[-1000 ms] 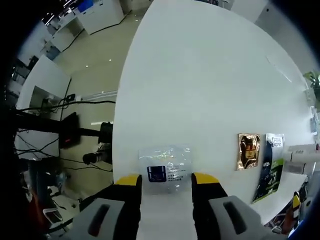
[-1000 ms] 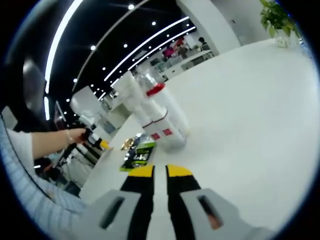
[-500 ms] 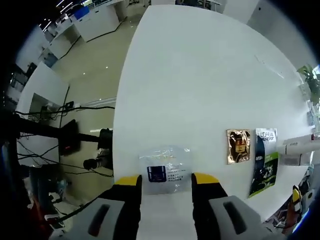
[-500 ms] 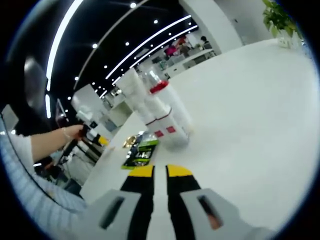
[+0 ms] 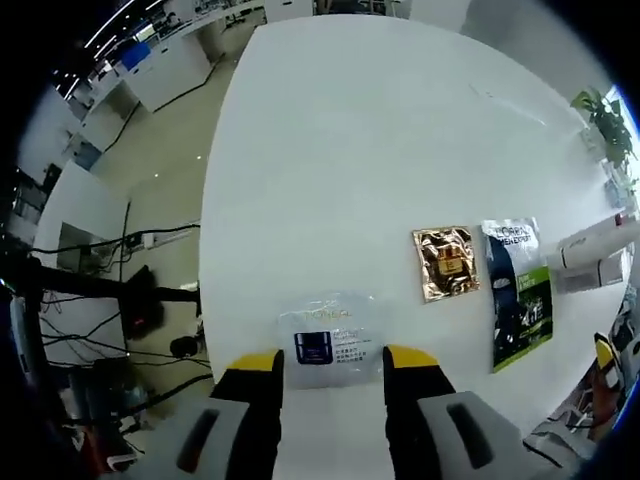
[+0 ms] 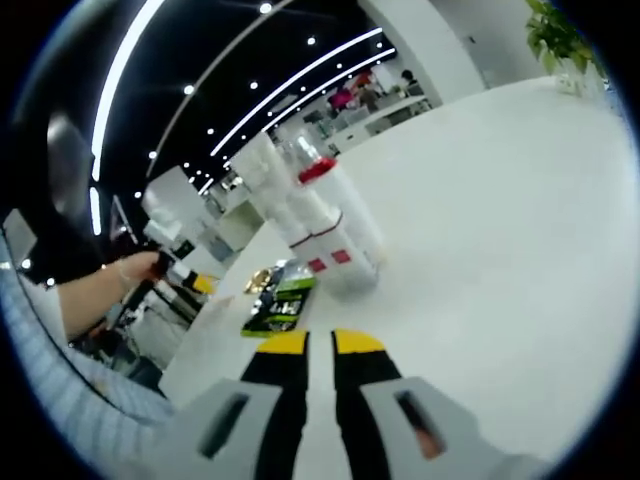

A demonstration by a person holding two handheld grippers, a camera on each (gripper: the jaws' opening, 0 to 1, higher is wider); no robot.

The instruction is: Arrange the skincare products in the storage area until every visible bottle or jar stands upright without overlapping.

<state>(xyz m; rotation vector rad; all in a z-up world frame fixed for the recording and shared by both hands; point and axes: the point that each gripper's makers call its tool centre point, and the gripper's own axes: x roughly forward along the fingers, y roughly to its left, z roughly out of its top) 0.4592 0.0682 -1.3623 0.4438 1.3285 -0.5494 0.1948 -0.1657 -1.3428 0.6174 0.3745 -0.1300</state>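
In the left gripper view, the left tool (image 5: 330, 360) hangs over the near edge of a big white desk (image 5: 350, 130), its yellow-tipped jaws spread wide with nothing between them. Just beyond the tips lies a clear flat sachet (image 5: 330, 330) with a dark blue label, flat on the desk close to the edge. Farther right lies a gold foil sachet (image 5: 445, 263), and just beside it a dark sachet with a green lower half (image 5: 520, 295); the two are apart from each other and well apart from the clear one. At the far right edge two white bottles (image 5: 600, 255) lie across the view, too distorted to tell whether they stand or lie. Beyond the desk's left edge is a glossy floor (image 5: 140, 200) with cables and dark equipment.

In the right gripper view, the right tool (image 6: 320, 345) has its yellow tips nearly together, a thin slit between them, holding nothing. Ahead on the desk stands a tight group of white bottles (image 6: 320, 225), one with a red cap (image 6: 313, 170), leaning in the fisheye picture and touching one another. Just to their left lie the green and dark sachet (image 6: 280, 305) and the gold one (image 6: 258, 280). Farther left a person's hand (image 6: 135, 268) grips the other tool. A green plant (image 6: 555, 35) sits at the far corner of the desk.
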